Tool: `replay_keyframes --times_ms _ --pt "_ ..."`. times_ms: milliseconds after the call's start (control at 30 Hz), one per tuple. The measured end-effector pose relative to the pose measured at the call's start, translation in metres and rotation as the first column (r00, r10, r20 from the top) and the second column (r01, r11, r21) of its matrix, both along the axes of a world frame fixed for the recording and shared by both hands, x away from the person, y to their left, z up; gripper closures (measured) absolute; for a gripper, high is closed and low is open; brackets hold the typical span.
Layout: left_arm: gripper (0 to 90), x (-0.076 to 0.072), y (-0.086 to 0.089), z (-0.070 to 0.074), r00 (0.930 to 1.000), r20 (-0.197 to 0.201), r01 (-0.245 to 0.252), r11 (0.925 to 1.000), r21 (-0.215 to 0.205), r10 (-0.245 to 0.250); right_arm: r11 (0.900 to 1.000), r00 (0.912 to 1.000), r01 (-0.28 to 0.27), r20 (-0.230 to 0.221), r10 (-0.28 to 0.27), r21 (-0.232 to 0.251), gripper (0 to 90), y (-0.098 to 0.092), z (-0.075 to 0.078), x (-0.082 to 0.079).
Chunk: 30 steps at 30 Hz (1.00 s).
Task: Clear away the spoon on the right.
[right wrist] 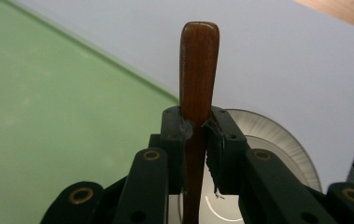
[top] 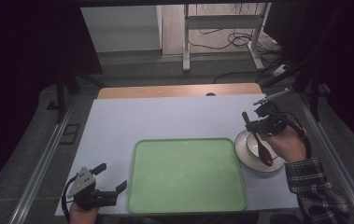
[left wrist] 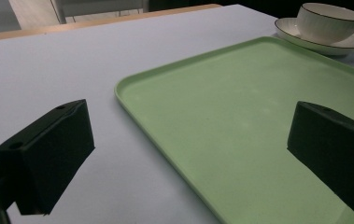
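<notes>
Clamping on the wooden spoon [right wrist: 199, 70], the right gripper [top: 257, 125] is seen at the right edge of the table [top: 118, 121], above the cup [top: 254, 145] and saucer [top: 272, 167]. In the right gripper view the spoon handle is pinched between both pads [right wrist: 172, 135], roughly at mid-handle: the rounded handle end sticks out well past the fingertips, the rest runs back between the jaws toward the camera. In the high view the handle end is pointed far-left and up, while the bowl of the spoon is tilted down and near-right, over the cup and saucer; whether the bowl touches the cup cannot be told. The cup is seated on the saucer, just right of the green tray [top: 186, 175].

The left gripper [top: 107, 179] is held at the near-left corner of the table, just left of the tray. Its fingers [left wrist: 48, 154] are spread wide apart with nothing between them; in its own view the tray's near-left rim and the bare table are framed between the jaws, with cup and saucer far off at top right.
</notes>
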<state>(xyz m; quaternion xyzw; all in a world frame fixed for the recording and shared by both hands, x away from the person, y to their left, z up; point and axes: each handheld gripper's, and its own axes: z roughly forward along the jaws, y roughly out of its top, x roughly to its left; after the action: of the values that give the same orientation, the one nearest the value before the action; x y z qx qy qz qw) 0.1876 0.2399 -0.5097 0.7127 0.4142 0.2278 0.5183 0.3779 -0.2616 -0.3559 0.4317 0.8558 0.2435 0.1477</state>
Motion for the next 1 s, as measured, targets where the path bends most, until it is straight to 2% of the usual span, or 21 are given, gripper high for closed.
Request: replay_keyframes --times_ms 567,1000 --pt "0.4 0.000 0.000 0.000 1.0000 0.003 0.001 1.0000 -0.002 -0.001 0.999 0.9957 -0.046 -0.082 0.044 -0.023 77.7 0.034 -0.014 -0.006" --pt "0.5 0.000 0.000 0.000 1.0000 0.001 0.005 1.0000 -0.001 -0.005 0.994 0.9799 -0.091 -0.183 0.078 -0.063 77.7 0.067 -0.038 0.002"
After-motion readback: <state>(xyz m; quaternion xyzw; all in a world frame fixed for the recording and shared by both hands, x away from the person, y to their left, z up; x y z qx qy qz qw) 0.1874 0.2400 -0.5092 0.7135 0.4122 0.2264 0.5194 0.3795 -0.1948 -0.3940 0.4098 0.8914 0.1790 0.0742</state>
